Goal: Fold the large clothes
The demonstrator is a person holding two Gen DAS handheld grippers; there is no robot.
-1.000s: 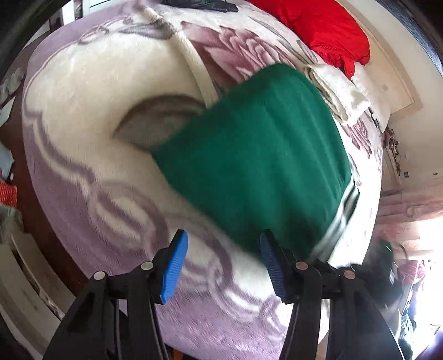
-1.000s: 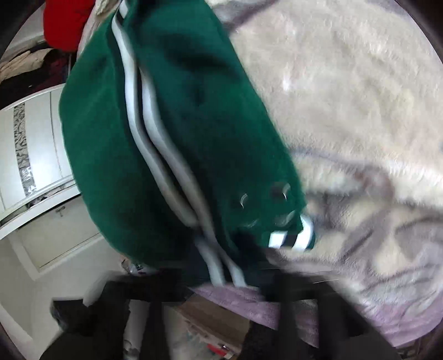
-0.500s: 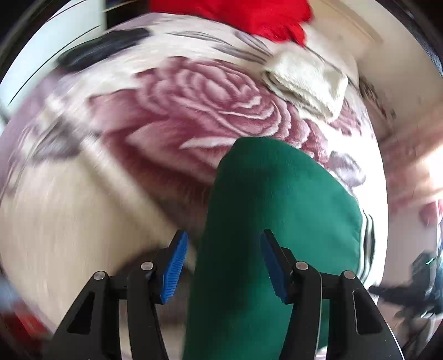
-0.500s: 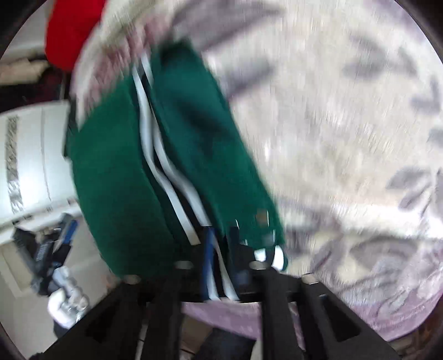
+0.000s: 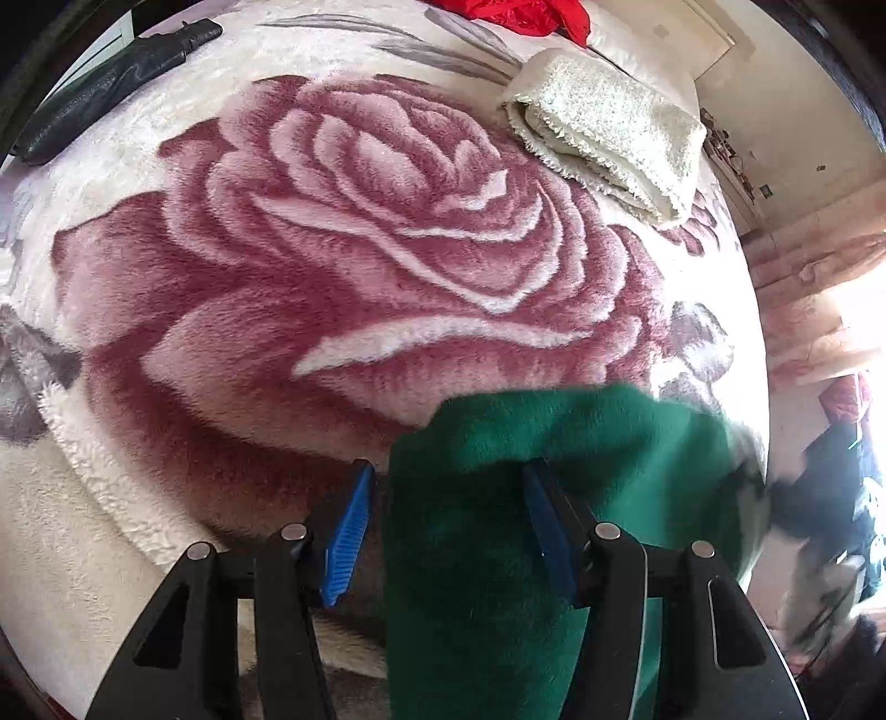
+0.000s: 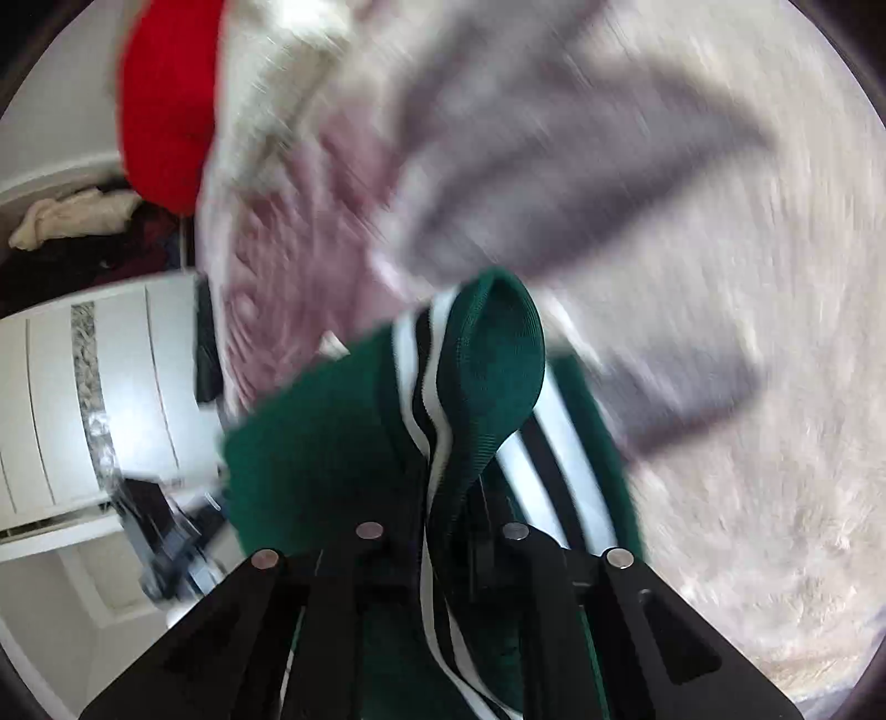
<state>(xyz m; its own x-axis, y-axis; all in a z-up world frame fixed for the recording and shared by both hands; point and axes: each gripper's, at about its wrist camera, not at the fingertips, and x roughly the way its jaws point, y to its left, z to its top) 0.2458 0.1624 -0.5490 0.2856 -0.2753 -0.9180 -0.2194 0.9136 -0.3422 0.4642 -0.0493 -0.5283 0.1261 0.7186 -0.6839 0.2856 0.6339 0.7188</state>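
**A:** What has just changed?

**B:** My right tongs were open half a second ago and have just been closing; now they are clamped on the striped ribbed edge of the thick green fleece garment with white and black stripes. My left tongs have opened a touch further and stand apart, with the green garment bunched between the blue pads. I cannot tell whether those pads press it. A second ago the garment lay spread ahead of the left tongs on the plush rose-patterned blanket covering the bed; now it is gathered at six o'clock, right at the tongs.

**A:** And for the folding?

**B:** I judge a fold is under way, with the cloth lifted and carried over, not yet laid flat.

**A:** Any containers?

**B:** None on the bed. A folded cream fluffy towel lies at one o'clock, red fabric at twelve, a flat black leather item at ten. The white drawer cabinet beside the bed looks closed.
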